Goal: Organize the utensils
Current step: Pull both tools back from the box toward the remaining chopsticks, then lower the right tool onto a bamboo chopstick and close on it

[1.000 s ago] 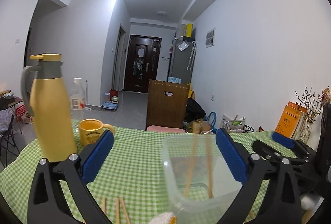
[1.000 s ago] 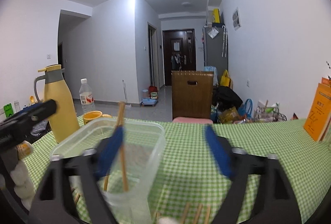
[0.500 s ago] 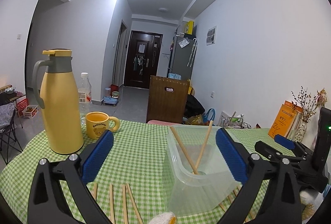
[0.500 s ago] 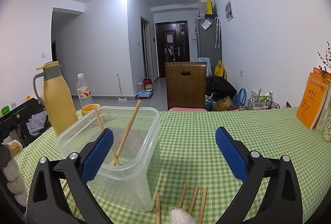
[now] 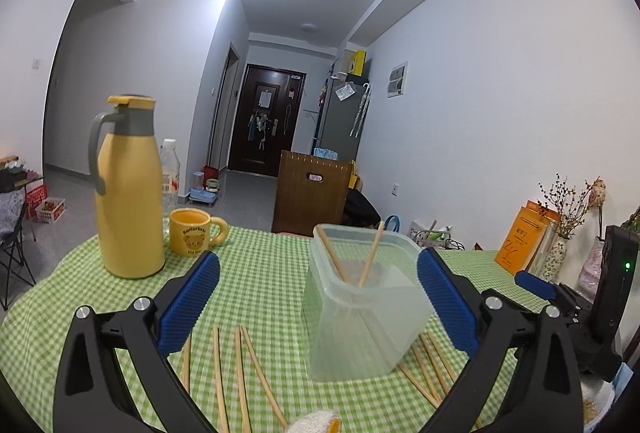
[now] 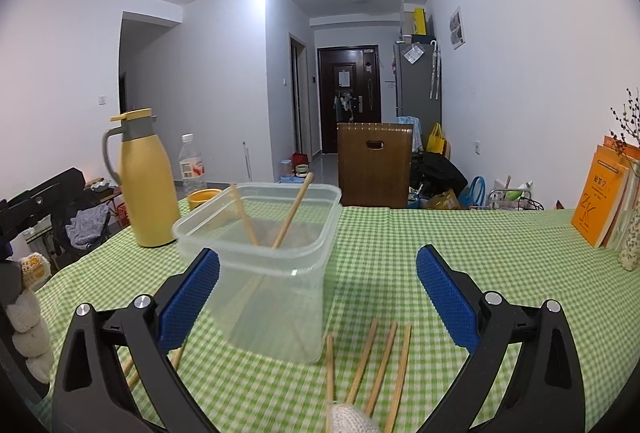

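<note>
A clear plastic tub [image 5: 362,313] [image 6: 264,273] stands on the green checked tablecloth with two wooden chopsticks [image 5: 370,255] [image 6: 290,211] leaning crossed inside it. More loose chopsticks [image 5: 240,373] lie on the cloth left of the tub, and others [image 5: 430,365] to its right. In the right wrist view several chopsticks [image 6: 380,365] lie just in front of the tub. My left gripper [image 5: 318,301] is open above the cloth, nothing between its blue pads. My right gripper [image 6: 318,301] is open too, the tub just ahead of its left finger.
A yellow thermos jug [image 5: 128,189] [image 6: 146,181], a water bottle [image 5: 170,169] and a yellow mug [image 5: 192,237] stand at the table's left. Orange books [image 6: 600,205] and a vase of dried flowers [image 5: 568,233] stand at the right edge. A wooden chair back [image 6: 374,165] is behind the table.
Both grippers have pulled back and risen from the tub. The right one was nearly closed around a chopstick at the tub a second ago and has opened; two chopsticks now stand in the tub.
</note>
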`<state>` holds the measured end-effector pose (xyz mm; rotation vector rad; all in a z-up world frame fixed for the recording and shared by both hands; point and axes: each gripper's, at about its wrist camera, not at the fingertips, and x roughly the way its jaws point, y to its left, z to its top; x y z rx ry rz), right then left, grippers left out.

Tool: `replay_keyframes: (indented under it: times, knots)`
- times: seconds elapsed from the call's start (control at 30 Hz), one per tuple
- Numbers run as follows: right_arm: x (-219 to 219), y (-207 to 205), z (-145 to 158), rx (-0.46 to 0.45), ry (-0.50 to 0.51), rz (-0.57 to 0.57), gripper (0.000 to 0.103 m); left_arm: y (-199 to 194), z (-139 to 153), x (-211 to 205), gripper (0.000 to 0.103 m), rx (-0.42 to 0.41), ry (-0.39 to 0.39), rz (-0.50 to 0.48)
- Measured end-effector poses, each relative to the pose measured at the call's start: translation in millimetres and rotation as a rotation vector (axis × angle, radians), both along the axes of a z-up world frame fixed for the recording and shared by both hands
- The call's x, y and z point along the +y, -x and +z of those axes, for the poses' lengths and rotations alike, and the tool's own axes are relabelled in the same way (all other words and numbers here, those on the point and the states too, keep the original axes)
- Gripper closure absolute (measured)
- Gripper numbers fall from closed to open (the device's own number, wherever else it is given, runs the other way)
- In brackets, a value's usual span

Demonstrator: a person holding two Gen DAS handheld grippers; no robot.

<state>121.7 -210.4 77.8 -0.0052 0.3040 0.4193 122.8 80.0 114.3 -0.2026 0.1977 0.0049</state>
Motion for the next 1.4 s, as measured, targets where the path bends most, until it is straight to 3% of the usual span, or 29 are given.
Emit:
replay_keyframes:
  times: [0.47,0.7,1.07,1.4]
  knots:
    - [-5.9,45.1,-44.6,0.068,0.039,-0.008,0.008,46.3,-46.2,8.7,0.007,0.086,0.015,-0.005]
    - [-5.2,64.3,-73.3,0.093,0.075,-0.025,0.008,50.3,-79.2,16.0,0.007,0.157,0.023,0.028]
    - [-11.4,86.6,-88.6,0.068,0.085,-0.064,0.008,59.4,-115.1,12.7,0.007,0.192,0.018,-0.022]
    - [-16.2,90.8,-90.4,0.066,0.081,-0.085,0.008,55.4,-124.7,8.2,0.007,0.212,-0.014,-0.003]
